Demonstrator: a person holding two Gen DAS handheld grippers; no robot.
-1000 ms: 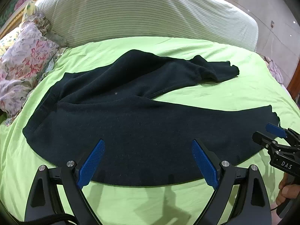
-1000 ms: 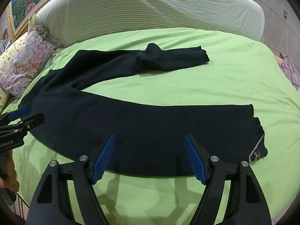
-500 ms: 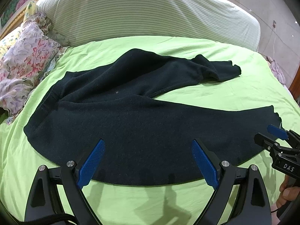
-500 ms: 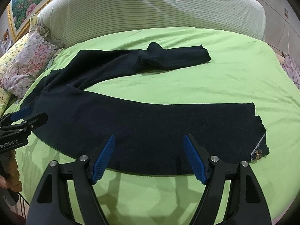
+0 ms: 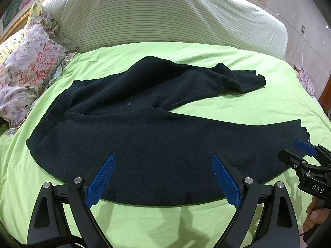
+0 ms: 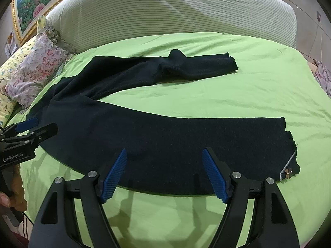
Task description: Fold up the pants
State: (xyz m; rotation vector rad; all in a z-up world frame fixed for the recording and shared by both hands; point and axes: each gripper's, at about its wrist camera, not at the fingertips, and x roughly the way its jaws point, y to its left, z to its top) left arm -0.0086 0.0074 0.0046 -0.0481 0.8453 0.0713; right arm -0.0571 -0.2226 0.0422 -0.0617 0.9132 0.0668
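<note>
- The dark pants (image 5: 157, 136) lay spread on the bed (image 5: 258, 107), on its green sheet, with the waist toward the flowered pillows (image 5: 31, 72) and the two legs splayed apart toward the other side.
- The near leg (image 6: 196, 142) ran flat along the front edge of the bed; the far leg (image 6: 186, 66) lay well apart from it and was bunched near its hem, so the pants looked laid out but not yet folded.
- The left claw (image 5: 163, 177) hung released over the near edge of the pants close to the waist, its blue pads spread wide and nothing between them.
- The right claw (image 6: 164, 173) hung released over the near leg, further toward the hem, pads likewise wide and empty.
- Each claw showed at the side of the other's view, held in a hand (image 6: 12, 198), so the two stood side by side along the same edge of the cloth.
- That placement probably suited a grasp at two points on the near edge, so the leg could be lifted evenly and carried over onto the far one.
- The bunched far leg might have needed smoothing, or the fold would trap a lump.
</note>
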